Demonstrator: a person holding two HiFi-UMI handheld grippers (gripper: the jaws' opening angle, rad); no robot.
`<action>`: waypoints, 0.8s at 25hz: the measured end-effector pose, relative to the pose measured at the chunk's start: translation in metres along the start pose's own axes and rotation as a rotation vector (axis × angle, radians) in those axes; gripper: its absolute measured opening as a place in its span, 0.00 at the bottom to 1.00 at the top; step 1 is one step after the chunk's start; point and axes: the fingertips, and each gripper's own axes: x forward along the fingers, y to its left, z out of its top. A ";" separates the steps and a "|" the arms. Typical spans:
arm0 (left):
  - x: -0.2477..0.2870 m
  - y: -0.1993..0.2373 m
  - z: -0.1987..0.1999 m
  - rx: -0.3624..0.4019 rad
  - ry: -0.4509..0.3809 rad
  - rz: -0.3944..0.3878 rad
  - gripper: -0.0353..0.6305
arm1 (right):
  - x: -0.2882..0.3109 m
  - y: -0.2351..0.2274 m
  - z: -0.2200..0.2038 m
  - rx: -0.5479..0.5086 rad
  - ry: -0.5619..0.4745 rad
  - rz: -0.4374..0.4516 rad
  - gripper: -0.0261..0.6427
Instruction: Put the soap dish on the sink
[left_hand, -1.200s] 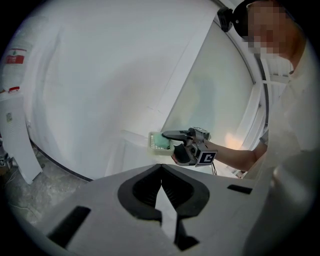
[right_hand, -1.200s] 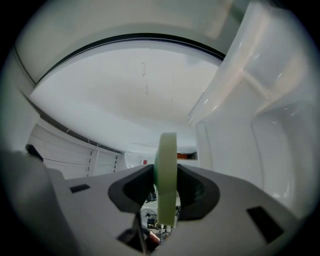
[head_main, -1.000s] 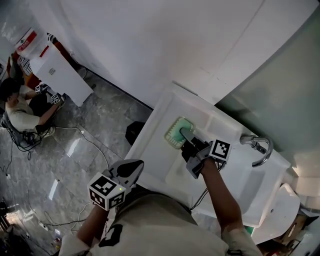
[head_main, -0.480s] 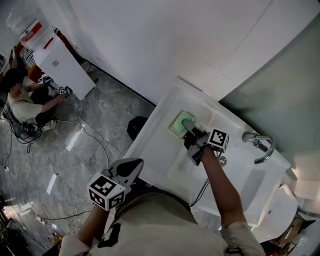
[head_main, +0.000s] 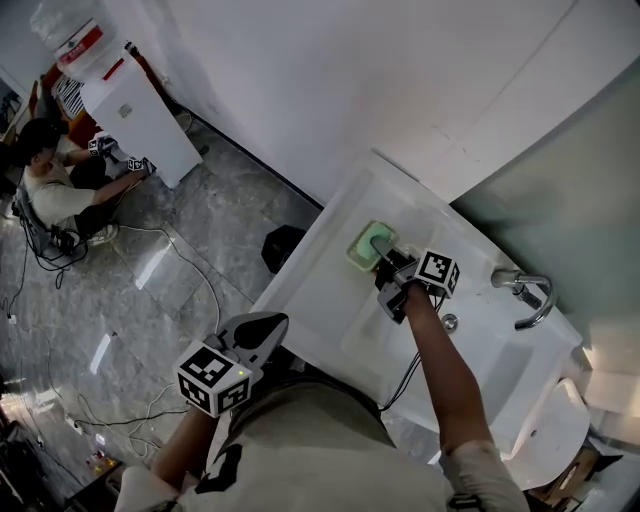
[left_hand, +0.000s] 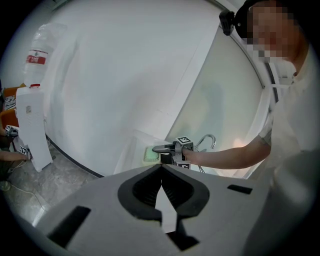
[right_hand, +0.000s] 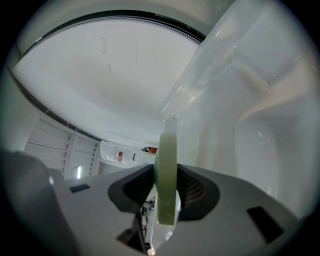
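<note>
At the sink's (head_main: 325, 300) 11 o'clock corner, your right claw (head_main: 386, 258) clamps the green soap dish (head_main: 363, 247) by its rim, probably so the base lands flat; left claw (left_hand: 161, 170) closed, empty.

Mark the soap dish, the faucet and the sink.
soap dish (head_main: 361, 247), head view, its green left edge.
faucet (head_main: 507, 279), head view, base of the spout.
sink (head_main: 305, 285), head view, bare left rim.

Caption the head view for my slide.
Right claw holds the green soap dish at the sink rim, near the wall.
</note>
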 end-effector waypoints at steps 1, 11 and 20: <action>-0.001 -0.001 0.000 0.001 -0.002 -0.001 0.08 | 0.001 -0.001 0.000 -0.001 0.001 -0.005 0.23; -0.010 0.000 -0.008 -0.005 -0.003 0.019 0.08 | 0.012 -0.013 -0.001 -0.019 0.017 -0.040 0.23; -0.029 0.014 -0.003 -0.005 -0.032 0.078 0.08 | 0.014 -0.024 0.001 -0.073 0.016 -0.130 0.25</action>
